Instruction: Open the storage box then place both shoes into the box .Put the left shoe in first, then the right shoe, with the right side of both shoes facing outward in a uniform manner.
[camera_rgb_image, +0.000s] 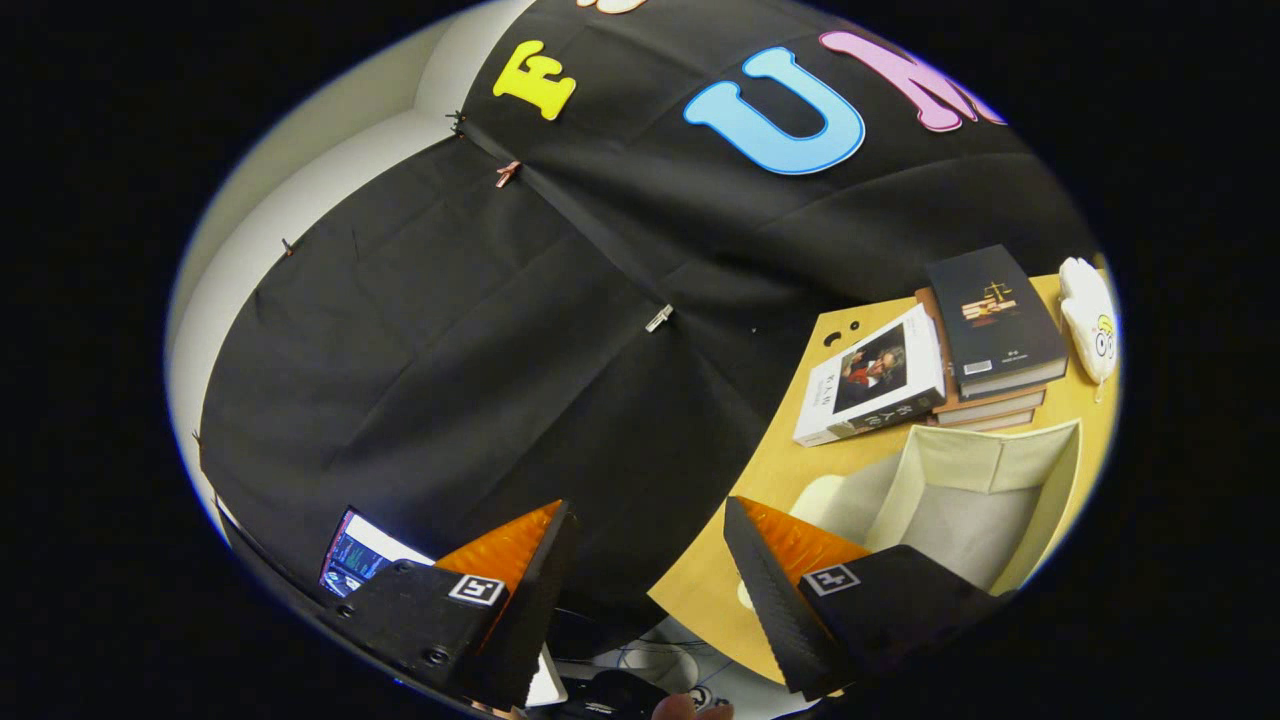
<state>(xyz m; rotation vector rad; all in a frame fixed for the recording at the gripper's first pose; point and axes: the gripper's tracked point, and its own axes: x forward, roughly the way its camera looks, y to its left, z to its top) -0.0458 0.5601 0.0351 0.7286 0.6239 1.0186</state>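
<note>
**Box open, no shoe in hand**

While your gripper (650, 560) hangs with fingers spread wide and empty, off the desk's (770, 470) edge, the storage box (960, 500) stands open on it, below the books (940, 350). Next, judge where the left shoe lies; a pale shape (820, 495) beside the box may be it.

A staged recording booth w/ home-study dressing, not a lived-in room. Black cloth backdrop (480, 380) is hung as the wall, pinned w/ small metal clips (659, 318), pale plain wall (330, 130) showing behind its edge. A light wooden desk top (800, 470) carries household props: white softcover book w/ a portrait on the cover (872, 385), stack of dark hardback books (995, 330), white plush toy w/ cartoon eyes (1088, 315), open cream fabric storage box (985, 500). A lit computer screen (355, 555) glows low beside the cloth, and loose cables (665, 655) lie below the desk edge, i.e. lab/data-collection gear around a mock home set.
</note>
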